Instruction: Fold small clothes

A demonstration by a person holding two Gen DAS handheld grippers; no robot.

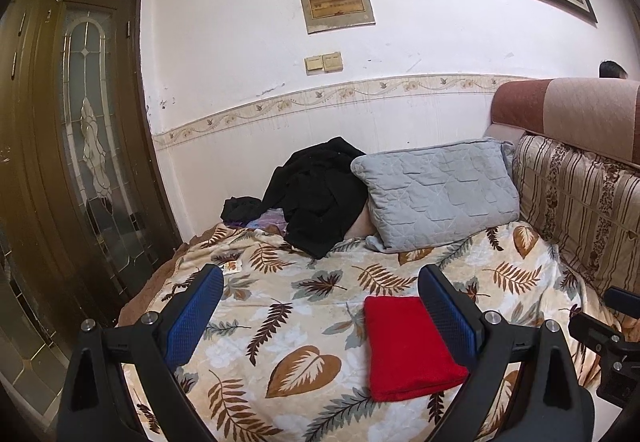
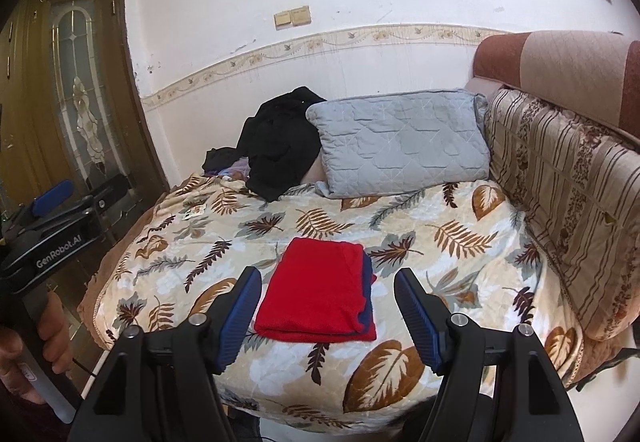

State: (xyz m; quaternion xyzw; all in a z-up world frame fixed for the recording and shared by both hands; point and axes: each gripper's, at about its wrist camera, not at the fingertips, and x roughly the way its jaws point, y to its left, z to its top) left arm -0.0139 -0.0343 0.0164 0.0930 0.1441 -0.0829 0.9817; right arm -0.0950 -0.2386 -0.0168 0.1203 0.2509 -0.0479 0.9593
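A red garment (image 1: 408, 350) lies folded into a flat rectangle on the leaf-print blanket (image 1: 288, 306); in the right wrist view (image 2: 320, 290) a blue layer shows along its right edge. My left gripper (image 1: 320, 282) is open and empty, above the blanket, with its right finger over the garment's right side. My right gripper (image 2: 328, 282) is open and empty, held back from the garment, which shows between its fingers. The left gripper also shows in the right wrist view (image 2: 60, 198) at the far left, held in a hand.
A grey quilted pillow (image 1: 440, 190) and a heap of black clothes (image 1: 316, 190) lie at the back of the bed against the wall. A striped cushion (image 1: 580, 210) and sofa back stand at the right. A wooden glazed door (image 1: 80, 146) is at the left.
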